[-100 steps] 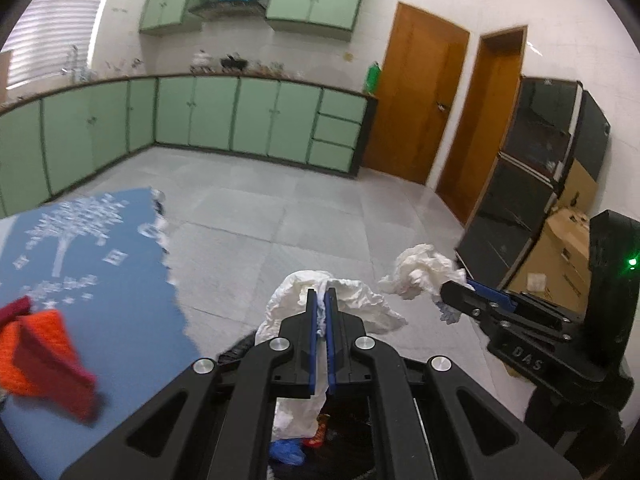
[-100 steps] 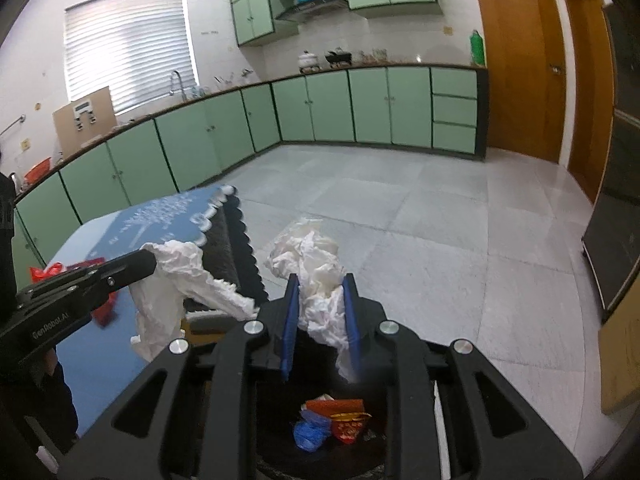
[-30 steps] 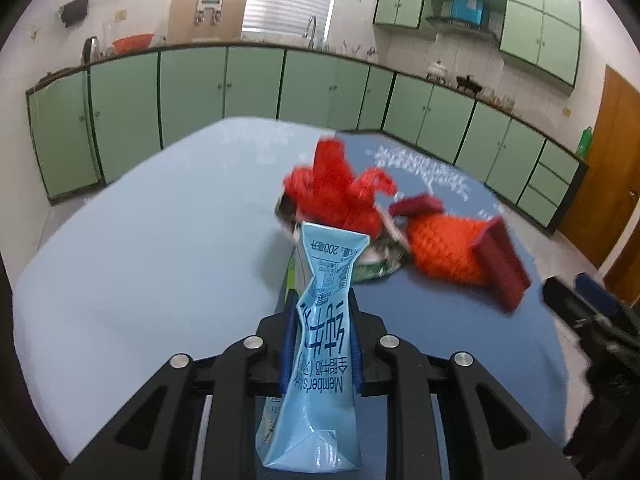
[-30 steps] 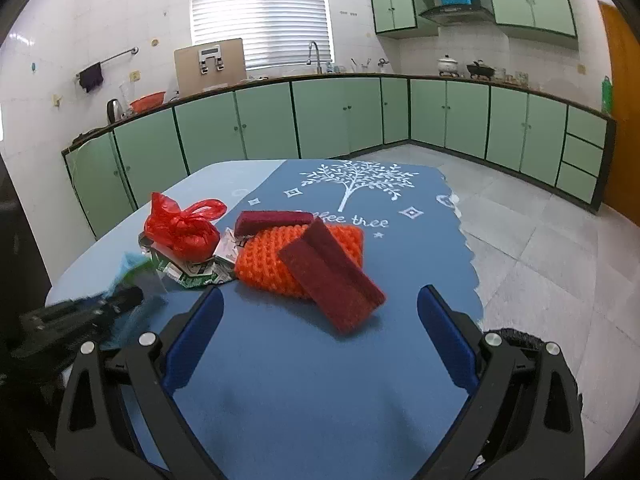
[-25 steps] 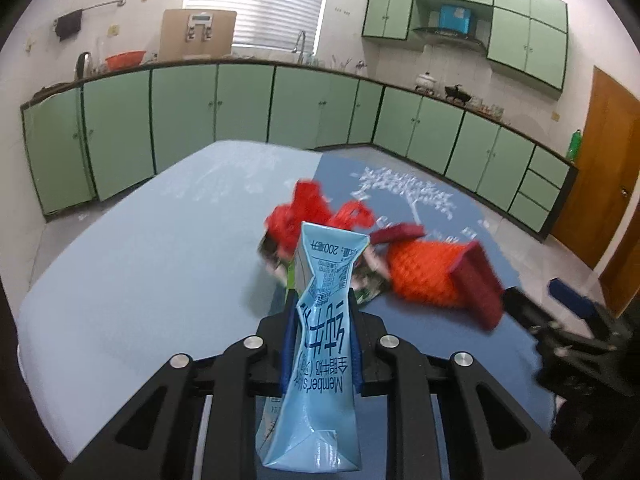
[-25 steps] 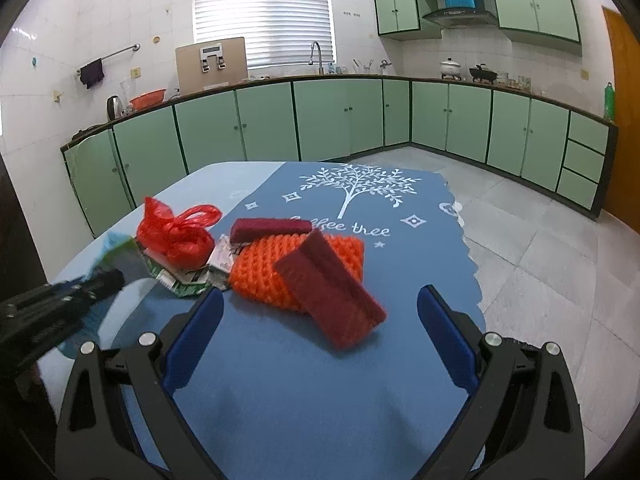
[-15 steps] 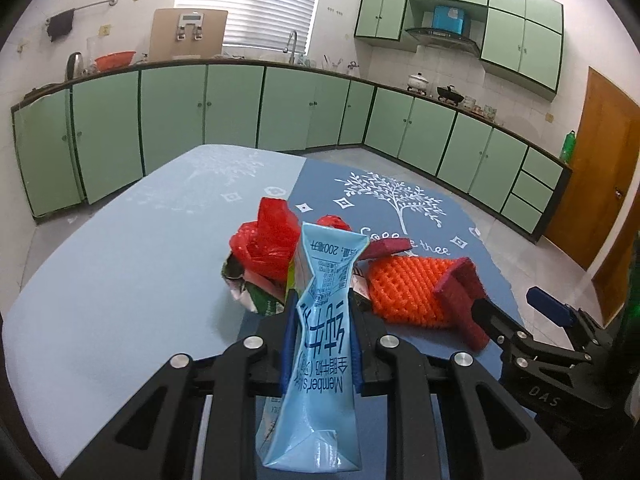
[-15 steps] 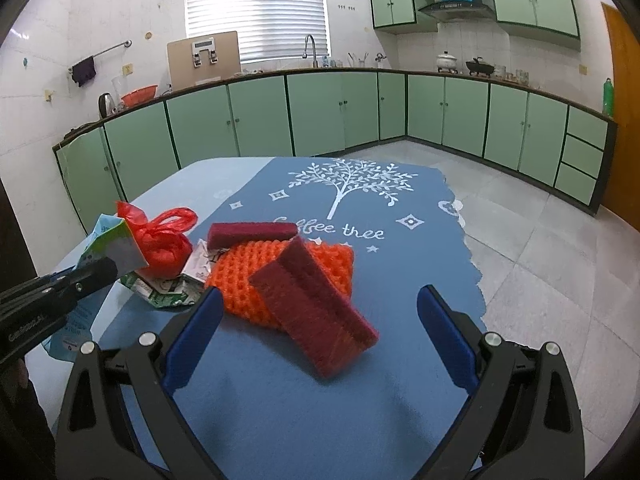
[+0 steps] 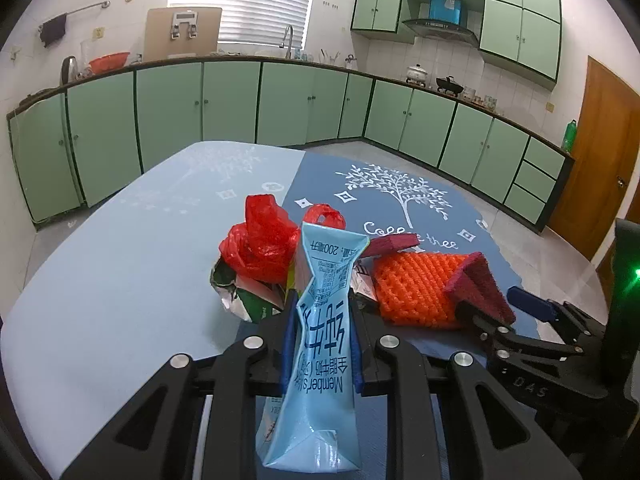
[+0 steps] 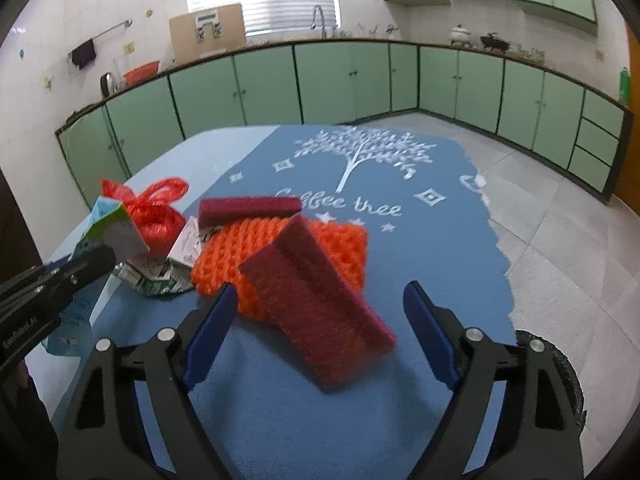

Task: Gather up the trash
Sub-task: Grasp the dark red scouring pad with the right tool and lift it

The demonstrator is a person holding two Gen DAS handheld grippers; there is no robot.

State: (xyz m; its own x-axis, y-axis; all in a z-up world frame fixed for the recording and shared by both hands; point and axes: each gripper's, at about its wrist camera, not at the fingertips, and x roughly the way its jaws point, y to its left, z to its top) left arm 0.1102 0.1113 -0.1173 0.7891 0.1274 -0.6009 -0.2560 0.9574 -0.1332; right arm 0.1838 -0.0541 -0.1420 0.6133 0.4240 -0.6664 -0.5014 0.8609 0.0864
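Note:
My left gripper (image 9: 320,312) is shut on a flattened light-blue milk carton (image 9: 320,340), held above the table; the carton also shows in the right wrist view (image 10: 114,224). My right gripper (image 10: 318,320) is open and empty, its jaws wide on either side of a dark red foam-net piece (image 10: 316,304) lying on an orange foam net (image 10: 280,248). A red plastic bag (image 9: 260,246) sits on crumpled green-and-silver wrappers (image 9: 244,300). A second dark red piece (image 10: 248,206) lies behind the orange net.
The table wears a blue cloth (image 10: 360,420) with a white tree print. A black bin rim (image 10: 560,372) shows below the table's right edge. Green cabinets (image 9: 224,100) line the walls; wooden door (image 9: 600,160) at right.
Both grippers dropped their white tissues over the bin, then swung to the table. The left one now holds the milk carton. The right one moved in over the dark red piece.

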